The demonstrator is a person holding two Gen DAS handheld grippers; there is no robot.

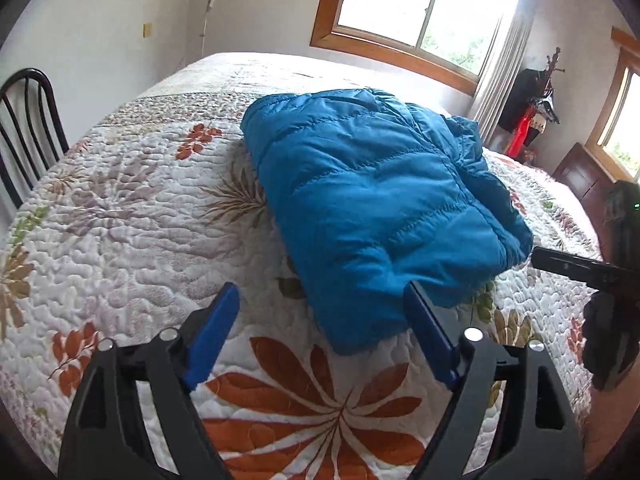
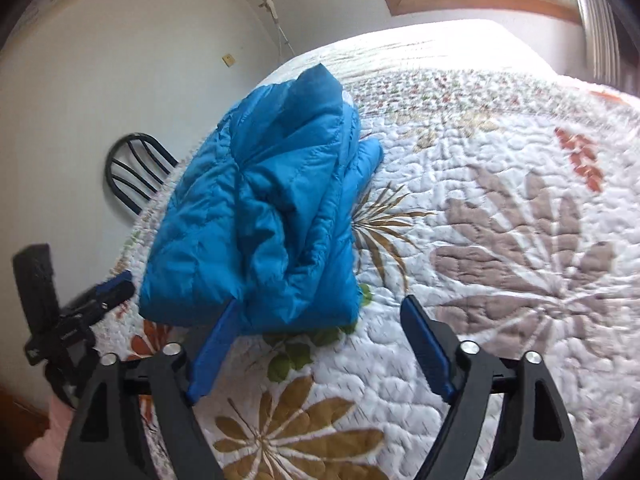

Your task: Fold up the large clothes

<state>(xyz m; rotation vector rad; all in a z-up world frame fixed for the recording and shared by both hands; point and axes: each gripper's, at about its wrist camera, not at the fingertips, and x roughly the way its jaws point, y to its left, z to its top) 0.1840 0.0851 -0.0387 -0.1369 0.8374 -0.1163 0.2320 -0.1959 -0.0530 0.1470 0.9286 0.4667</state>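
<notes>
A blue puffer jacket lies folded into a thick bundle on the floral quilted bed. My left gripper is open and empty, just short of the bundle's near edge, its right finger beside the jacket's corner. In the right wrist view the jacket lies ahead and to the left. My right gripper is open and empty, with its left finger at the bundle's near edge. The right gripper shows at the right edge of the left wrist view, and the left gripper shows at the left of the right wrist view.
A black metal chair stands at the bed's left side, also in the right wrist view. A wood-framed window and curtain are behind the bed. A coat stand and dark wooden cabinet are at the right.
</notes>
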